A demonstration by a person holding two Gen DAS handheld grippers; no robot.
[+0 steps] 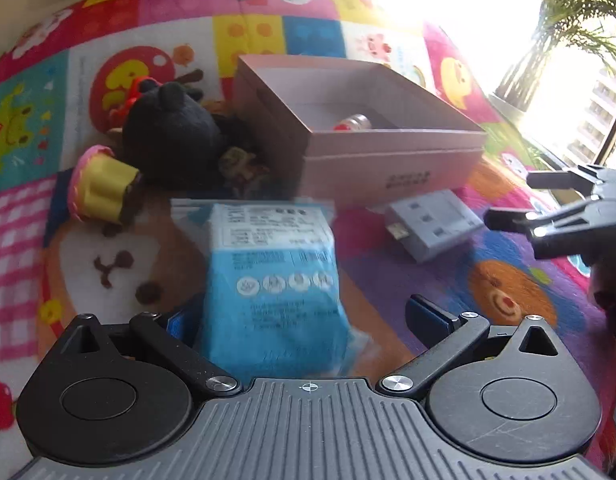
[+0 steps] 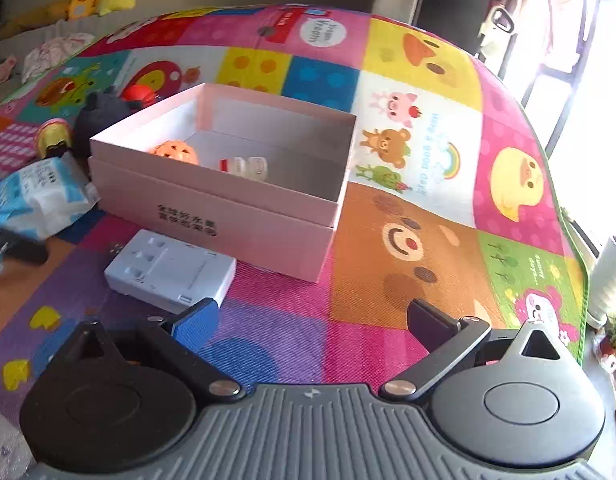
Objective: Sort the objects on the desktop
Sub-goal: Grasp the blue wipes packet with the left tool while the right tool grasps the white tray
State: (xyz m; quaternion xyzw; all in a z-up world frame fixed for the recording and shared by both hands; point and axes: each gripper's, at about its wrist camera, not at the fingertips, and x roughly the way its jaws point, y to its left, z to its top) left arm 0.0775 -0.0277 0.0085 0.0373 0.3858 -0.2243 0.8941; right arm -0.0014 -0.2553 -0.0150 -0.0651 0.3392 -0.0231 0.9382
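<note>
Mat (image 2: 407,216): patchwork play surface printed with cartoon animals, lying under every object.
Box (image 2: 228,216): pink, open-topped, resting on the mat near the centre of the right wrist view; printed characters on its near wall.
Box contents: orange perforated ball (image 2: 176,153) by the left inner wall, small bottle with a red cap (image 2: 246,167) lying on its side just beside the ball.
Tissue pack (image 1: 274,276): blue and white soft packet, blurred in the left wrist view, positioned between the left fingers; contact with the pads impossible to confirm.
Left gripper (image 1: 304,320): fingers spread wide, blue pad of one finger partly hidden behind the packet, other finger clear of the packet on the right.
Right gripper (image 2: 311,320): fingers spread apart, nothing between them, held above the mat in front of the box.
Socket adapter (image 2: 172,276): white-grey block lying flat on the mat, touching or just short of the box's near wall, just beyond the right gripper's blue-padded finger.
Black plush toy (image 1: 172,136): on the mat to the left of the box, close to its side wall.
Toy cupcake (image 1: 102,190): pink and yellow, tipped on its side, just beside the plush toy.
Potted palm (image 1: 567,40): at the bright window, beyond the mat's far edge.
</note>
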